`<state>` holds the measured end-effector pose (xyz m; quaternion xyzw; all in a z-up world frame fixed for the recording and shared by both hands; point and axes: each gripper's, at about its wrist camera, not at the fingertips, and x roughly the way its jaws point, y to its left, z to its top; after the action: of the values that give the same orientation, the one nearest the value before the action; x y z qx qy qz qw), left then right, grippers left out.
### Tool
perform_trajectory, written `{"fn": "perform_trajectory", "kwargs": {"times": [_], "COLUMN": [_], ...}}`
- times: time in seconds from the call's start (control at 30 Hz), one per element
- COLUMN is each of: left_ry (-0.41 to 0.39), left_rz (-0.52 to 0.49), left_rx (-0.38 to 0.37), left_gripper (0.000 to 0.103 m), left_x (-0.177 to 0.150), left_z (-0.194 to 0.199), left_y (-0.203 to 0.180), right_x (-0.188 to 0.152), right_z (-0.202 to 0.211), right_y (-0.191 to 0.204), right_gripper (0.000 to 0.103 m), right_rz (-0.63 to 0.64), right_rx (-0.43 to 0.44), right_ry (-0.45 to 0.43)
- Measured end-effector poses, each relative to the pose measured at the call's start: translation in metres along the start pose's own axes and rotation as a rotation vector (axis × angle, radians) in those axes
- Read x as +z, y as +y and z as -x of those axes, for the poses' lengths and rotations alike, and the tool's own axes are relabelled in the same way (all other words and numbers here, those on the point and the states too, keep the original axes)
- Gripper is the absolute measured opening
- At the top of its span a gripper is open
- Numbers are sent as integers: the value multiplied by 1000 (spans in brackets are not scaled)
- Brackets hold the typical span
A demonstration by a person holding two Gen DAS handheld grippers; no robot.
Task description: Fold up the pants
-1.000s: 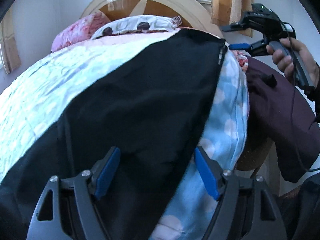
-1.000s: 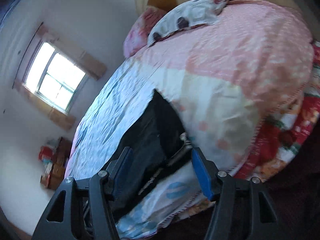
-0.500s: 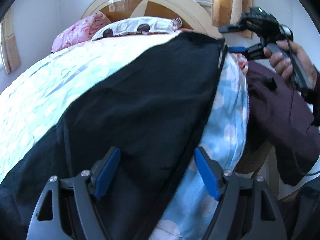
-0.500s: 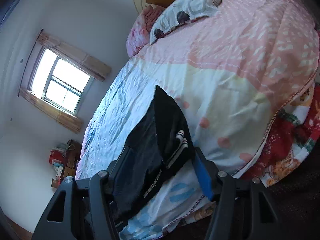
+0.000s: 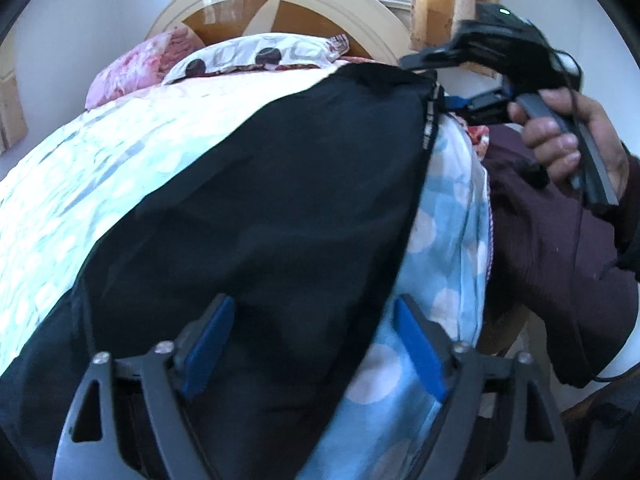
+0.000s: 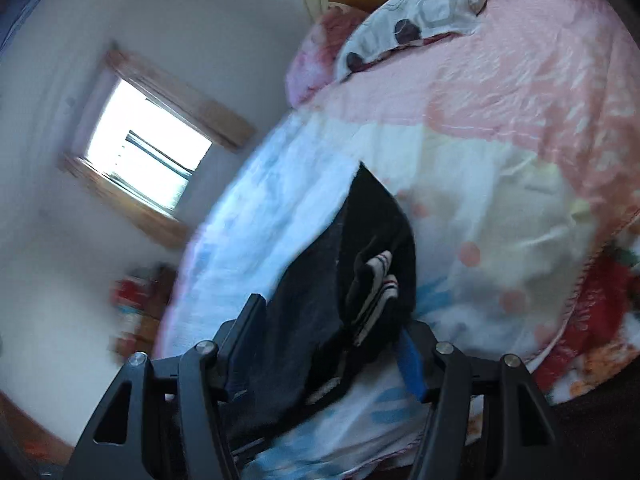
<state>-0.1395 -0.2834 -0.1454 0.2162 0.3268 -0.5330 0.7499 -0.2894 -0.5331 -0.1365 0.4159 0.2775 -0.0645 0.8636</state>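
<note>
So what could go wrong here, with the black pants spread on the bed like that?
The right hand-held gripper has a bunched end of the pants between its pads; if it has caught only part of the layers, the fold could come out crooked. The left hand-held gripper, whose jaws have just been opening, straddles the pants' edge over the quilt and might pinch bedding too.

Left wrist view sits low and close over the black pants (image 5: 256,216), facing up the bed (image 5: 80,184) toward the headboard (image 5: 280,4); right wrist view looks tilted from the pants' far end across the same bed, both sharing pants, spotted pillow (image 6: 420,20) and headboard.
</note>
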Motion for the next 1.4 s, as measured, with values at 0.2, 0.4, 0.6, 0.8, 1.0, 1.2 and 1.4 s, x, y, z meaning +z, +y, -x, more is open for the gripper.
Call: {"fn": "perform_trajectory", "kwargs": {"times": [0.2,0.4,0.6,0.8,1.0,1.2,1.4], "left_ry": [-11,-81,-137,-194,-200,-212,-199], "left_rz": [7,138,276,415,496,484,472], "left_rx": [-9,41,170,327,373,348,325], "left_gripper": [93,94,94,94,94,94,94], "left_x": [-1,-20,-67,-116,-145,-149,-150], "left_z": [6,52,125,191,213,211,204], "left_y": [-5,28,72,116,140,136,135], "right_x": [4,-15,-70,-148,-193,-153,-181], "right_z": [-1,9,-35,-112,-154,-122,-143], "right_y": [-7,91,194,258,285,297,293], "right_gripper": [15,15,15,14,14,14,14], "right_rz": [-35,283,592,752,792,718,737], "right_rx": [28,168,266,320,327,384,337], "right_ry": [-32,-16,133,322,421,266,316]}}
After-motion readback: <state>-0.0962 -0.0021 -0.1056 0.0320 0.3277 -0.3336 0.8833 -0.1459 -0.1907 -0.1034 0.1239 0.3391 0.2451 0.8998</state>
